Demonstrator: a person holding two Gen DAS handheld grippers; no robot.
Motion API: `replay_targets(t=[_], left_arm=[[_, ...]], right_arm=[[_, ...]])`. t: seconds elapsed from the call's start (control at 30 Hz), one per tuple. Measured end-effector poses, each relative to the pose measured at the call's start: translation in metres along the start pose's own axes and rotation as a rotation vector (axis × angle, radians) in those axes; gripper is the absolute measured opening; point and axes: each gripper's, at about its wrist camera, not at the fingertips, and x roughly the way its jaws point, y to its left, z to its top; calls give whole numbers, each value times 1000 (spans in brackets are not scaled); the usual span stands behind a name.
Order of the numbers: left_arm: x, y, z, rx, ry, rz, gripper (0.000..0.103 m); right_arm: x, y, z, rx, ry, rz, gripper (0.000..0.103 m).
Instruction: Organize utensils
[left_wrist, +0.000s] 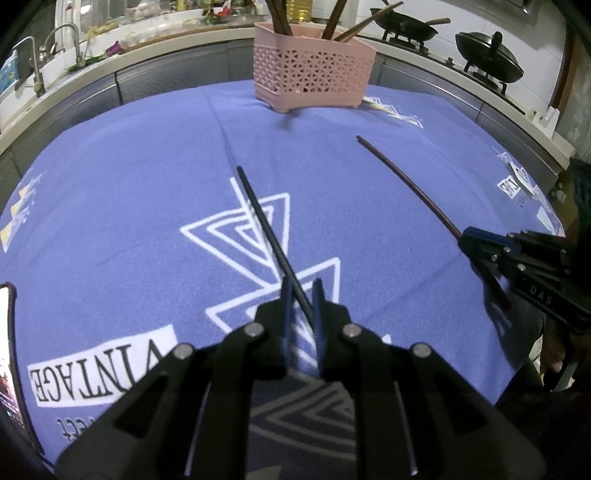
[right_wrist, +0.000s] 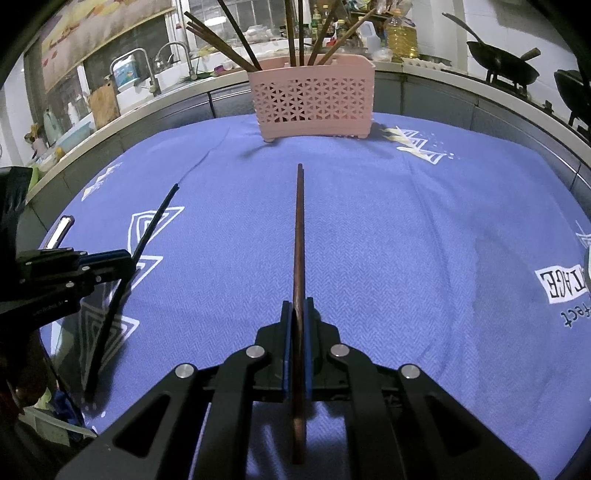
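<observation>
Chopsticks stand in the pink basket (right_wrist: 314, 99). Left gripper (left_wrist: 302, 295) pinches a black chopstick (left_wrist: 266, 225); right gripper (right_wrist: 297, 314) pinches a brown chopstick (right_wrist: 299, 236).

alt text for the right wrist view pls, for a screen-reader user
The right gripper is shut on a brown chopstick that points straight ahead at a pink perforated utensil basket already holding several chopsticks, across a blue printed tablecloth. At left, the left gripper holds a black chopstick. Behind is a kitchen counter with a sink faucet and woks.
</observation>
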Motion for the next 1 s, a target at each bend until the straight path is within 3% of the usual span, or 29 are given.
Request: replay_targets(t=[0.43,1.0], left_arm=[[-7,-3,-7,12,13,-16,11],[-5,-4,-7,-1,20,-3,18]], right_arm=[[-12,-7,-13,-24,16,-32,6],[-6,-13,-4,28,35,14,8]])
